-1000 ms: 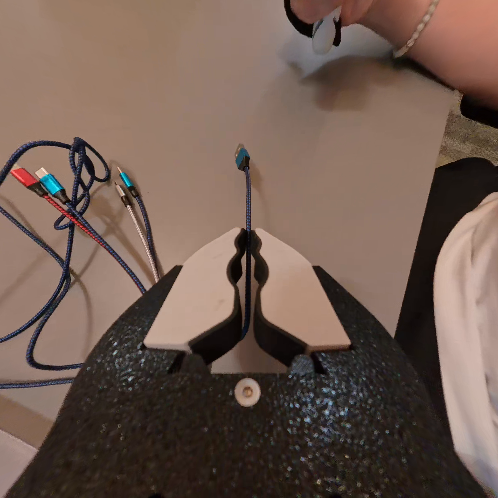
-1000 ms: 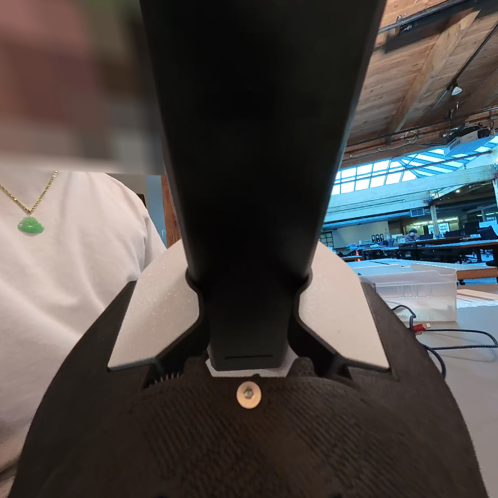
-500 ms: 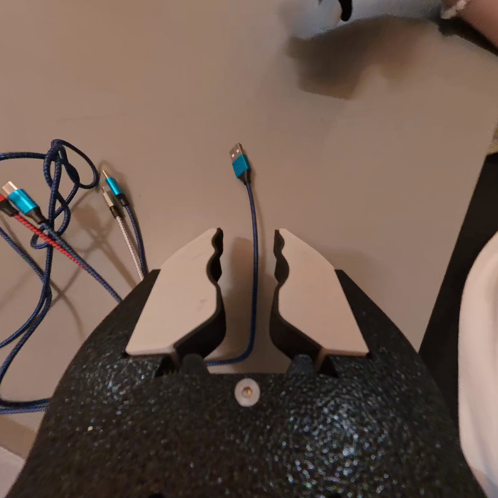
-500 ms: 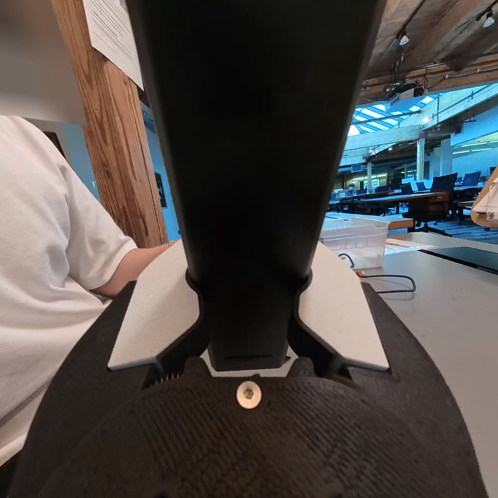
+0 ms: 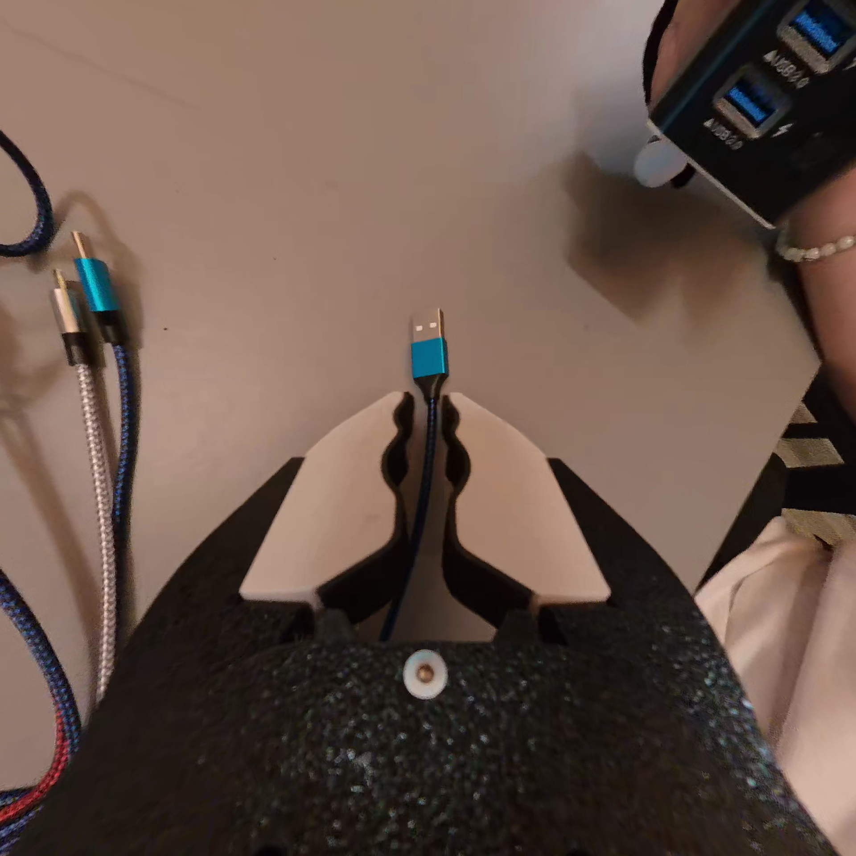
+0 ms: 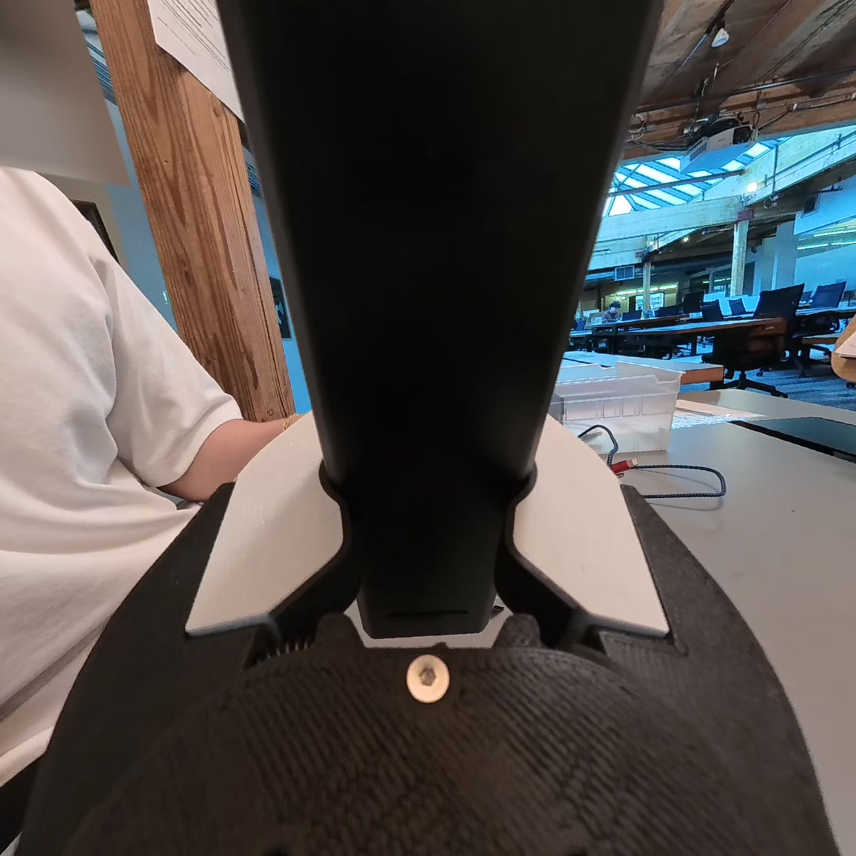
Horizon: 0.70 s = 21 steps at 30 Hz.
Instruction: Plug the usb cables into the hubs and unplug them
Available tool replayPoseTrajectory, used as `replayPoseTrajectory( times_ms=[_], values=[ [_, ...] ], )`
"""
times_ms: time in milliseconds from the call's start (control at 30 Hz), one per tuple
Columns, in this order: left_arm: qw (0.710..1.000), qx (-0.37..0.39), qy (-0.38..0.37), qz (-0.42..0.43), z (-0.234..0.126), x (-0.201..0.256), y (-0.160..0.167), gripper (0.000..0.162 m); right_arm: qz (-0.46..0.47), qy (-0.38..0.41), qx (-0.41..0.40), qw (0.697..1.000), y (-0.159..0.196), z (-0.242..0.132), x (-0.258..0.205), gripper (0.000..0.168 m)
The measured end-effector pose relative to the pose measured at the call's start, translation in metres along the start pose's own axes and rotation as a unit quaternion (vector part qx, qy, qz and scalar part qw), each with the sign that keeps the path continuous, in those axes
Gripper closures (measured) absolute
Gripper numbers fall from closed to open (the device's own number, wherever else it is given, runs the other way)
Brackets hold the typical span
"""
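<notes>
While the left hand-held gripper (image 5: 426,402) stood slightly parted around the blue braided USB cable (image 5: 428,366), the right hand-held gripper (image 6: 426,468) clenched the black rectangular hub (image 6: 426,231) (ports hidden there).

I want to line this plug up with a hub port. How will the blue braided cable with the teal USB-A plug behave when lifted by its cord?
The blue braided cable probably flexes: similar cords nearby lie in curves. Gripped on the cord, its teal USB-A plug may droop or swing ahead of the left gripper. It looks light, and the braid should resist slipping.
</notes>
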<state>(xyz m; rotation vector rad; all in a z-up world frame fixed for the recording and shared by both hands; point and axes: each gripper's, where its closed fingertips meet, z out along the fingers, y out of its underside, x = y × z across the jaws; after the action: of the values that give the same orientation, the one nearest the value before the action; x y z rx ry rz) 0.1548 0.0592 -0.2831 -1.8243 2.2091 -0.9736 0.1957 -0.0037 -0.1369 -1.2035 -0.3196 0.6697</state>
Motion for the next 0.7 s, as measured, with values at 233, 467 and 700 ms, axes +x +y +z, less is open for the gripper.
replayPoseTrajectory(
  times_ms=[233,467,700],
  values=[
    [0.983,0.037,-0.084,0.157,0.003,-0.006,-0.009,0.158,0.01,0.005,-0.026,1.0,0.008,0.001,0.002,0.095],
    [0.947,0.124,-0.107,0.277,-0.055,0.028,-0.056,0.158,0.003,-0.003,-0.065,0.998,0.022,0.007,0.002,0.095],
    [0.929,0.098,-0.087,0.347,-0.075,0.053,-0.075,0.159,0.013,-0.017,-0.084,0.996,0.027,0.011,0.001,0.094]
  ],
)
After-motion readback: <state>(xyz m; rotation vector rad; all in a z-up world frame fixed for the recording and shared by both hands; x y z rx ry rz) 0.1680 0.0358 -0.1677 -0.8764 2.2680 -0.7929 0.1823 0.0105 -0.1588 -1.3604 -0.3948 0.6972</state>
